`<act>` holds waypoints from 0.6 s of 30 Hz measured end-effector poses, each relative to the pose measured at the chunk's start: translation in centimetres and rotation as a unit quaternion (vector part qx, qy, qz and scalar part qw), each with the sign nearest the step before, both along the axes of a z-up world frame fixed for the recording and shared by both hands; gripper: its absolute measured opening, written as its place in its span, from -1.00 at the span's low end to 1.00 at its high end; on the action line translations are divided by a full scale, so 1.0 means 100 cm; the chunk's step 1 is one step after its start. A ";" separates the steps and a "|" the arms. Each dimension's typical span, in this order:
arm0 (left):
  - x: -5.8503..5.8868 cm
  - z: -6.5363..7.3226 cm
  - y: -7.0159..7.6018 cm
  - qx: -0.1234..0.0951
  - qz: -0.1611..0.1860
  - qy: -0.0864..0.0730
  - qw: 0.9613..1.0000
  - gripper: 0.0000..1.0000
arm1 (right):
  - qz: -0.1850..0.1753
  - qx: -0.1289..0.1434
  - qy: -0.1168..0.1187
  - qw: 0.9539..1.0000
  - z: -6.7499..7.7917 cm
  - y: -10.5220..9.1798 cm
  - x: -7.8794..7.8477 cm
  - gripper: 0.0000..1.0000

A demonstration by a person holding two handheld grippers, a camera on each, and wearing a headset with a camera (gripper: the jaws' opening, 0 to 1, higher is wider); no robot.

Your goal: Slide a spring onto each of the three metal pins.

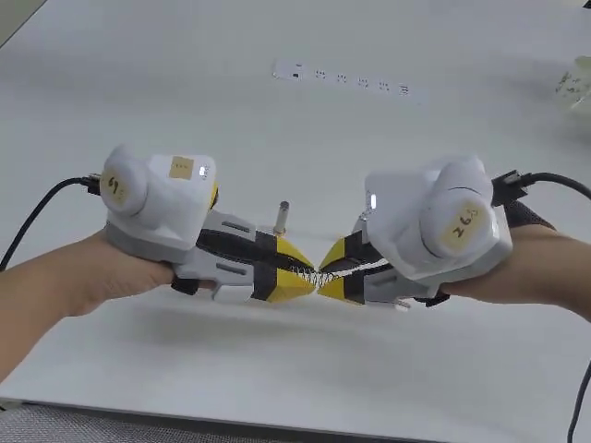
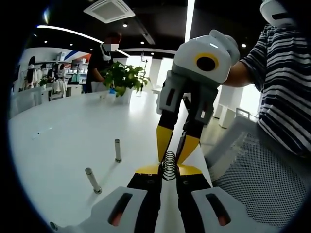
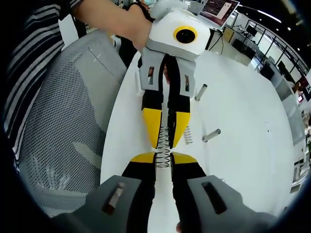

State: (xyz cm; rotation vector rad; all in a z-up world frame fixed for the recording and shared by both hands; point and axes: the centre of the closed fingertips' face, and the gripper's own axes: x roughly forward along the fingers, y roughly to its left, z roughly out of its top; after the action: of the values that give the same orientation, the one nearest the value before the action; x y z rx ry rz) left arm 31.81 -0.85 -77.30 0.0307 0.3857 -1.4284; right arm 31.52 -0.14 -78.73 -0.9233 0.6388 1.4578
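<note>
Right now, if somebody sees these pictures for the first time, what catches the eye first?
The left claw and the right claw meet tip to tip over the near part of the white table, and both look shut on one small spring. Just behind them a bare metal pin stands upright.

Coil spring (image 2: 168, 166), thin bare wire, held level above the worktop (image 1: 185, 111) near its front edge, ends pinched by left gripper (image 1: 311, 280) and right gripper (image 1: 326, 280); second spring (image 3: 188, 135) lying loose there; two grey metal pins (image 2: 117, 150) upright further in.
</note>
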 end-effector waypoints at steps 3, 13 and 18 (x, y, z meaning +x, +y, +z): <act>0.000 -0.001 0.001 0.003 -0.001 0.000 1.000 -0.84 | -0.006 0.002 0.001 1.000 -0.001 -0.003 0.001 -0.71; -0.002 -0.002 0.006 0.009 -0.005 0.002 1.000 -0.84 | -0.027 0.024 0.004 0.999 -0.008 -0.006 0.001 -0.63; -0.003 -0.003 0.006 0.011 -0.007 0.004 1.000 -0.84 | -0.021 0.026 0.003 0.999 -0.005 -0.004 0.001 -0.66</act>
State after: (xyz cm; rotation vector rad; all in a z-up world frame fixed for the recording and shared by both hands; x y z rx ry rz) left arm 31.47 -0.26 -77.58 0.0471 0.4083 -1.4391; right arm 31.63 -0.57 -79.23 -0.8603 0.6175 1.4343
